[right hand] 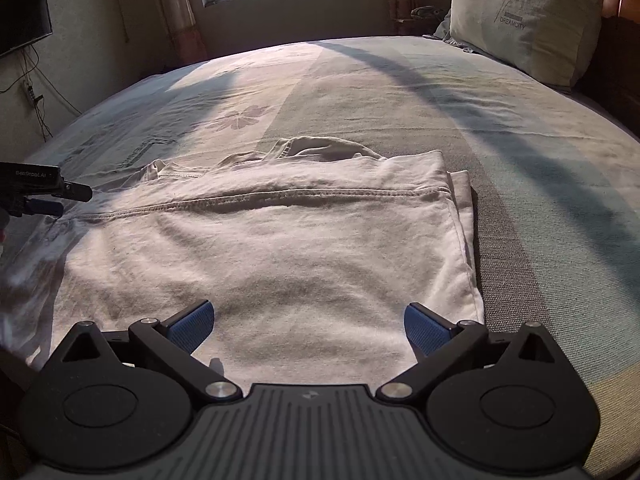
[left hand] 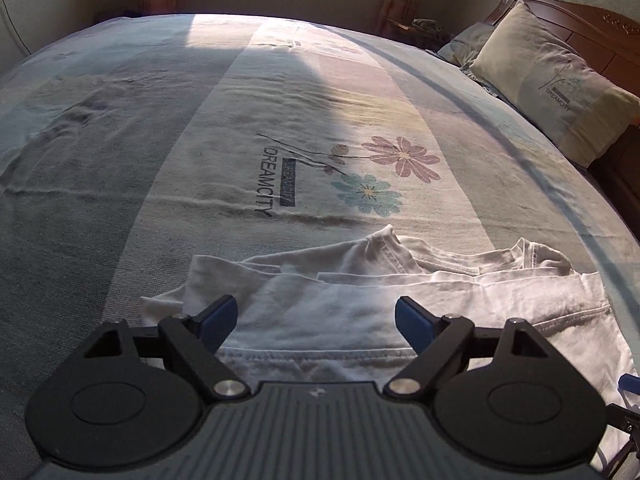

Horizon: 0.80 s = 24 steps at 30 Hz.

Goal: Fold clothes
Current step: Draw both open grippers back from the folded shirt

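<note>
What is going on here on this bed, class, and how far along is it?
A person is folding a white T-shirt on a bed, with a two-finger gripper in each hand. The shirt lies partly folded, its bottom hem turned up over the body and the collar at the far side. The left gripper and the right gripper both hover over the shirt with jaws open, gripping nothing. A pillow rests by the headboard.

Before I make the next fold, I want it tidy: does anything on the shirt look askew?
Yes: the white T-shirt's far edge is untidy, its collar bunched and poking out beyond the folded-over hem.
</note>
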Available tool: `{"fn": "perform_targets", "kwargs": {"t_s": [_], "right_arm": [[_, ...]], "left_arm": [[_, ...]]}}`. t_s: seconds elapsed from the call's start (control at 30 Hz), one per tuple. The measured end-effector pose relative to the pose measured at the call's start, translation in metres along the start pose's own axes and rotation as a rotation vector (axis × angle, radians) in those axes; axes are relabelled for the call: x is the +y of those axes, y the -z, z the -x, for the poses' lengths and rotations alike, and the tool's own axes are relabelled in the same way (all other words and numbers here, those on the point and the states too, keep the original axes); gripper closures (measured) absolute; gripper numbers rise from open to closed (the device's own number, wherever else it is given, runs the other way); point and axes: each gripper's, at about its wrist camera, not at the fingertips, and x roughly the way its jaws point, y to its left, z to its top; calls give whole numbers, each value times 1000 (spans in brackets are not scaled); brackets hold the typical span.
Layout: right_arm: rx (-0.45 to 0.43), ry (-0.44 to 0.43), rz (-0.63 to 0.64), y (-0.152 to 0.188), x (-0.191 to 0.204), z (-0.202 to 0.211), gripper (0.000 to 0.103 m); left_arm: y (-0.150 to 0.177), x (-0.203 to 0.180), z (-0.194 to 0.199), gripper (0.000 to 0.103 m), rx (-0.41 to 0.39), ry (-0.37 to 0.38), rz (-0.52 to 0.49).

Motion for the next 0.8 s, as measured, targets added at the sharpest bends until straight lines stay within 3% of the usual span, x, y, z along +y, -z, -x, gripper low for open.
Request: {"fn": "perform_targets", "kwargs": {"t_s": [0.17, 0.33, 0.5, 0.6, 0.8], "right_arm": [[-78, -38, 53, -35, 14, -3, 0], [-119, -115, 162, -83, 34, -35, 0], [20, -148, 100, -111, 26, -114, 0], [20, -107, 142, -114, 26, -144, 0], [42, -110, 106, -135, 30, -136, 0]], "left_arm": [[9, -32, 10, 16, -22, 106, -61], [16, -39, 18, 16, -56, 95, -67], [14, -22, 23, 16, -55, 71, -56], [14, -14, 23, 16, -57, 60, -40], [15, -10, 21, 16, -57, 56, -49]]}}
